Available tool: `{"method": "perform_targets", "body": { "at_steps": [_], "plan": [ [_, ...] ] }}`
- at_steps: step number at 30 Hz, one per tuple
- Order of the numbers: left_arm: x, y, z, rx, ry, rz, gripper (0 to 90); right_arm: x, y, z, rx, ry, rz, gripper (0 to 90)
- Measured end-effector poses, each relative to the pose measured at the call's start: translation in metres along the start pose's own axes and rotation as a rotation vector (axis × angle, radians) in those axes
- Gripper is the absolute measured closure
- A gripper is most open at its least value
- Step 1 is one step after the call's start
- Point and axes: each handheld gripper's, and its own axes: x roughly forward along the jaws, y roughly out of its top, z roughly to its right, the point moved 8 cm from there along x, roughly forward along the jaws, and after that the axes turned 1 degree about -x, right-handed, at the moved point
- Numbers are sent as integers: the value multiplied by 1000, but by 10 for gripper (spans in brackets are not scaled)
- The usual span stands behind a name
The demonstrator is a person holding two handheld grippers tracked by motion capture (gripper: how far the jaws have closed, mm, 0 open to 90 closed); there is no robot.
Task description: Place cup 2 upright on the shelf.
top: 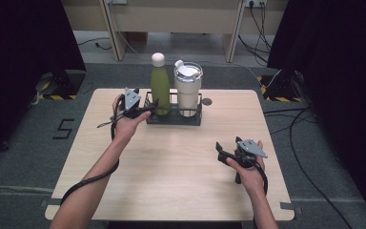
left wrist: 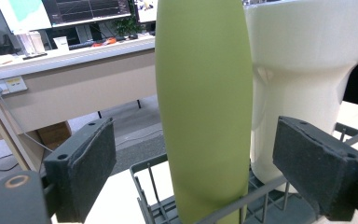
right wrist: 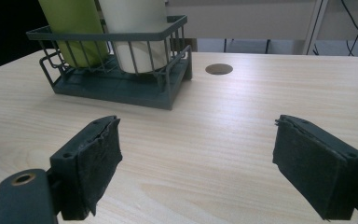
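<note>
A green bottle [top: 160,88] with a cream cap and a white lidded tumbler [top: 188,90] stand upright side by side in a dark wire rack [top: 174,118] at the table's back middle. My left gripper [top: 150,109] is at the rack's left end, open. In the left gripper view its pads [left wrist: 81,172] stand apart on either side of the green bottle [left wrist: 205,116], not touching it, with the tumbler [left wrist: 303,70] just behind. My right gripper [top: 221,151] hovers low over the table's front right, open, with nothing between its pads [right wrist: 91,165], facing the rack [right wrist: 121,88].
The light wooden table [top: 171,181] has a round cable hole [top: 207,101] behind the rack's right end. A desk [top: 171,19] stands beyond the table. Cables [top: 286,119] lie on the floor to the right, and dark curtains flank both sides.
</note>
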Motion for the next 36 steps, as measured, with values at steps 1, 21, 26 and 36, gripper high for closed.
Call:
{"method": "perform_targets", "body": {
  "at_steps": [1,21,26,36],
  "plan": [
    [-1,-1,0,3,-1,-1,128,0,0,0,-1,1,1,150],
    [-29,-19,-10,3,12,-16,131,0,0,-1,-4,-1,-2,150],
    [-36,-22,-11,0,12,-16,132,-1,0,0,-1,-3,0,150],
    [-52,-31,-12,1,11,-17,132,-1,-1,0,-2,-2,-4,150]
  ]
}}
